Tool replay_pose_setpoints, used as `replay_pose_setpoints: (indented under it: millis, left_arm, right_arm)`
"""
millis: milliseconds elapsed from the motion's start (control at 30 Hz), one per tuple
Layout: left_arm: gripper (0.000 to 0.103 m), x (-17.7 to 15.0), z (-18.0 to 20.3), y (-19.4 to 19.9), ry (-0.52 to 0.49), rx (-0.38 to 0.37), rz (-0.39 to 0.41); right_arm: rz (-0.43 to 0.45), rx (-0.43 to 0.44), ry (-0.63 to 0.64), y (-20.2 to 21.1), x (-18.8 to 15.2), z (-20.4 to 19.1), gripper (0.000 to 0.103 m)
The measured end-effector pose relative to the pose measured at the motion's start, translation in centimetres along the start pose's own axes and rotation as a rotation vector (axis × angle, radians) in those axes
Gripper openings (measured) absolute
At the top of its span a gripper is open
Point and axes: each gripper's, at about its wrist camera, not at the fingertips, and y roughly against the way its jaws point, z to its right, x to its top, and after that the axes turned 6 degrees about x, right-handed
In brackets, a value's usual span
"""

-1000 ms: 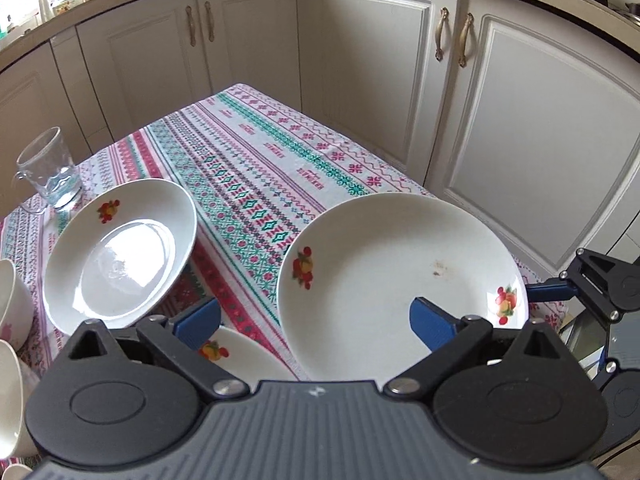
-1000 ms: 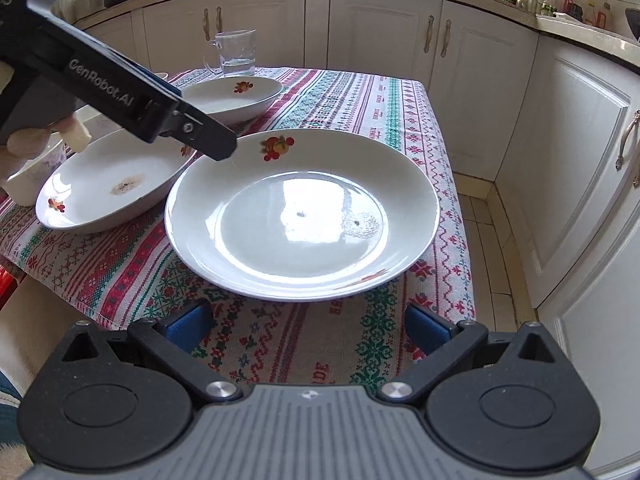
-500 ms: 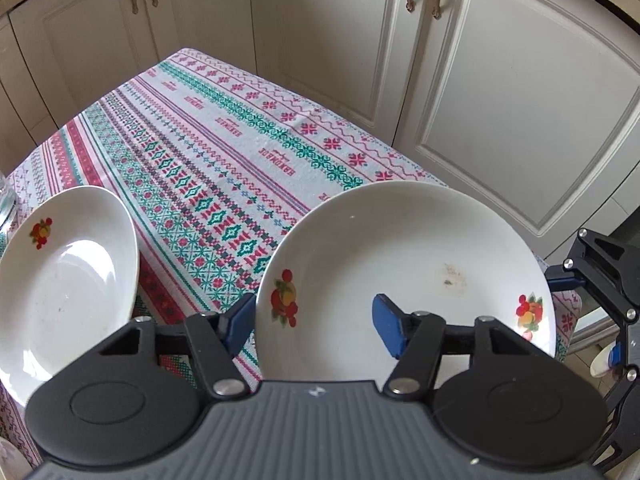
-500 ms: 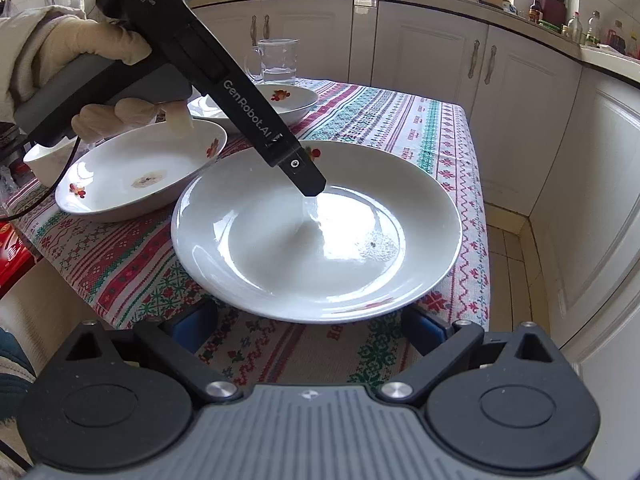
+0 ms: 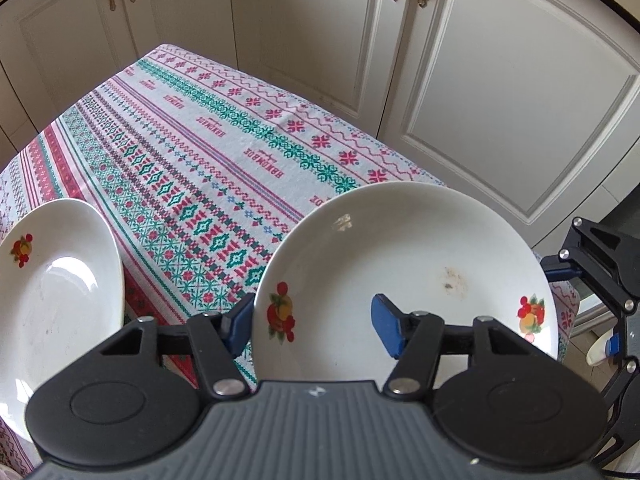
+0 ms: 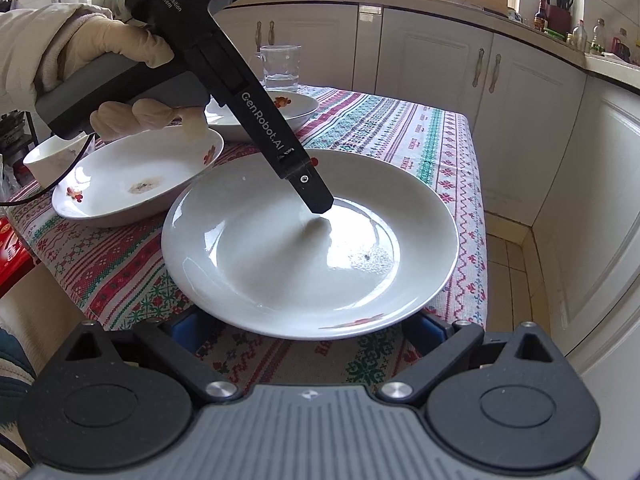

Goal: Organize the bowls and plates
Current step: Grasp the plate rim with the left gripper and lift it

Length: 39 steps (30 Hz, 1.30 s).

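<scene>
A large white plate (image 5: 400, 264) with fruit decals lies at the table's near corner. My left gripper (image 5: 310, 330) is shut on its rim. One blue pad sits outside and under the edge, and the other rests on the inner slope. In the right wrist view a left-gripper finger (image 6: 308, 188) touches the inside of this plate (image 6: 280, 272), with a gloved hand (image 6: 120, 44) on the handle. My right gripper (image 6: 308, 326) is open. Its blue pads are spread wide beneath the plate's near rim and partly hidden by it.
A second deep plate (image 6: 136, 176) with a brown stain sits left of the large one, also seen in the left wrist view (image 5: 52, 292). Behind it stand another deep plate (image 6: 288, 108), a glass mug (image 6: 280, 66) and a small bowl (image 6: 52, 156). Cabinets (image 6: 520, 120) border the patterned tablecloth (image 5: 192, 152).
My left gripper came down over the large plate and its jaws narrowed from wide open onto the rim. The plate's near rim now covers the right gripper's pads.
</scene>
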Motion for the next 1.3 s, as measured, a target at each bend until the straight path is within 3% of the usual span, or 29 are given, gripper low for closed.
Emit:
replay_pose_setpoints:
  millis: [533,1300]
  left_arm:
    - [0.061,1.3,-1.2,0.5,0.013,0.019,0.058]
    - [0.061,4.7,-3.4,-3.3,0.015,0.05,0.08]
  right_arm:
    - [-0.011,-0.024,0.027,-0.6,1.9,0.7,0.101]
    - [-0.032,-0.038,0.034,-3.3,4.0,4.3,0.1]
